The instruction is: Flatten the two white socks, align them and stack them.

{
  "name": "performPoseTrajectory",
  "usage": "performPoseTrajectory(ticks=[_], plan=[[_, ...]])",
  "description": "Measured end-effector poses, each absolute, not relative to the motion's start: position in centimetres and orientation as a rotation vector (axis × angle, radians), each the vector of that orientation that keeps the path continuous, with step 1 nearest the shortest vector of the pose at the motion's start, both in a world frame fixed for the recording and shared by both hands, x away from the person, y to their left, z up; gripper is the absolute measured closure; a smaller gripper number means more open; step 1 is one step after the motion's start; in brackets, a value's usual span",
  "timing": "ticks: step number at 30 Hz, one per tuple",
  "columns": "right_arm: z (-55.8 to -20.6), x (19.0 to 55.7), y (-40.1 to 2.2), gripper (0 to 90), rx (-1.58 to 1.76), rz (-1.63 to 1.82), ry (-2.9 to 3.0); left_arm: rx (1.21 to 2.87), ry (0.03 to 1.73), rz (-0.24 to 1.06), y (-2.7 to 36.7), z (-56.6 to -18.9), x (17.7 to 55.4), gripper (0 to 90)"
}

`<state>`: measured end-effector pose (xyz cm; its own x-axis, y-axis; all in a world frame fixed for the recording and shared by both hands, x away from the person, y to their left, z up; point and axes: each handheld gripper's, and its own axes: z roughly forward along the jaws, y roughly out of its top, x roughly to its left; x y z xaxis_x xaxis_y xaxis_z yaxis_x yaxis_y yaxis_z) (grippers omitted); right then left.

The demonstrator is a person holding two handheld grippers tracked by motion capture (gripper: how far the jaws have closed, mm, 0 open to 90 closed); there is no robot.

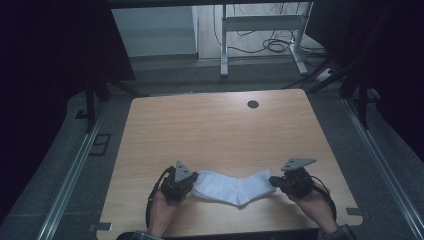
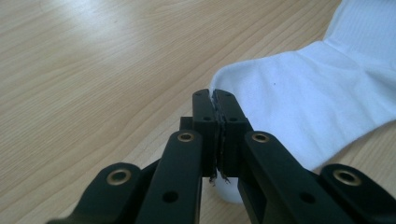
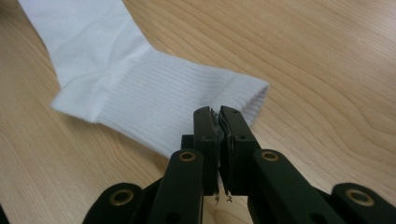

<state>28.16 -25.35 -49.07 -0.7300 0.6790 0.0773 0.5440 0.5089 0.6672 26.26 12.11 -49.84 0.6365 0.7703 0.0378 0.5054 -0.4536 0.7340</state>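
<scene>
A white sock point(image 1: 230, 187) lies flat across the near part of the wooden table point(image 1: 215, 130), bent at the heel. My left gripper point(image 1: 194, 180) is at its left end, the toe. In the left gripper view the jaws point(image 2: 215, 100) are pressed together on the sock's point(image 2: 303, 102) rounded edge. My right gripper point(image 1: 274, 184) is at the right end. In the right gripper view it point(image 3: 218, 116) is shut on the ribbed cuff of the sock point(image 3: 140, 93). A hand holds each gripper from the table's near edge.
A dark round grommet point(image 1: 253, 104) sits near the table's far edge. Beyond the table stand a white desk frame point(image 1: 260, 25) and loose cables point(image 1: 275, 45) on the floor. Metal rails point(image 1: 75, 170) run along both sides of the table.
</scene>
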Motion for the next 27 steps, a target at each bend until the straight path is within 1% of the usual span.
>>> performPoseTrajectory(ticks=[2, 4, 5, 6, 7, 9, 10, 11, 13, 14, 18, 21, 22, 23, 25, 26, 27], plan=[[-49.4, 28.2, -25.5, 85.0, 1.060, 1.012, 2.557, 2.194, 0.996, 0.452, 11.9, -50.6, 26.6, 87.8], [-50.1, 28.5, -25.5, 83.7, 1.075, 0.987, 2.582, 2.240, 1.013, 0.449, 11.7, -51.3, 26.8, 86.0], [-50.4, 28.6, -25.5, 81.6, 1.086, 0.974, 2.589, 2.252, 1.024, 0.452, 11.6, -51.6, 26.9, 81.2], [-50.6, 28.7, -25.5, 78.0, 1.090, 0.965, 2.586, 2.241, 1.032, 0.477, 11.7, -51.6, 26.9, 73.4], [-50.5, 28.7, -25.6, 73.8, 1.092, 0.969, 2.572, 2.224, 1.044, 0.497, 11.8, -51.5, 26.9, 61.3], [-50.1, 28.7, -25.9, 67.1, 1.096, 1.001, 2.529, 2.185, 1.067, 0.503, 12.0, -51.4, 26.9, 50.5], [-49.8, 28.7, -26.1, 65.2, 1.100, 1.020, 2.500, 2.169, 1.083, 0.486, 12.1, -51.4, 26.9, 46.4], [-49.6, 28.7, -26.2, 62.5, 1.114, 1.036, 2.476, 2.165, 1.096, 0.466, 12.2, -51.6, 27.0, 44.2], [-49.9, 28.8, -26.3, 58.5, 1.136, 1.034, 2.467, 2.170, 1.119, 0.421, 12.3, -52.2, 27.1, 40.4], [-50.2, 29.0, -26.2, 57.9, 1.144, 1.028, 2.474, 2.168, 1.134, 0.395, 12.3, -52.6, 27.2, 39.6], [-51.4, 29.4, -25.7, 57.0, 1.149, 0.984, 2.518, 2.165, 1.154, 0.342, 12.5, -53.1, 27.4, 40.2], [-52.0, 29.6, -25.4, 60.9, 1.142, 0.983, 2.539, 2.139, 1.150, 0.286, 12.8, -53.3, 27.5, 46.2], [-52.2, 29.7, -25.4, 63.2, 1.143, 0.996, 2.548, 2.133, 1.136, 0.273, 12.9, -53.4, 27.5, 50.5], [-52.3, 29.7, -25.4, 66.7, 1.143, 1.010, 2.556, 2.135, 1.127, 0.267, 12.9, -53.4, 27.5, 58.5], [-52.4, 29.8, -25.5, 72.6, 1.161, 1.036, 2.571, 2.137, 1.113, 0.240, 12.9, -53.4, 27.4, 65.7], [-52.3, 29.8, -25.5, 75.8, 1.167, 1.039, 2.576, 2.132, 1.110, 0.220, 12.8, -53.4, 27.4, 72.6], [-52.3, 29.8, -25.4, 77.6, 1.165, 1.036, 2.581, 2.134, 1.112, 0.211, 12.8, -53.4, 27.5, 76.3]])
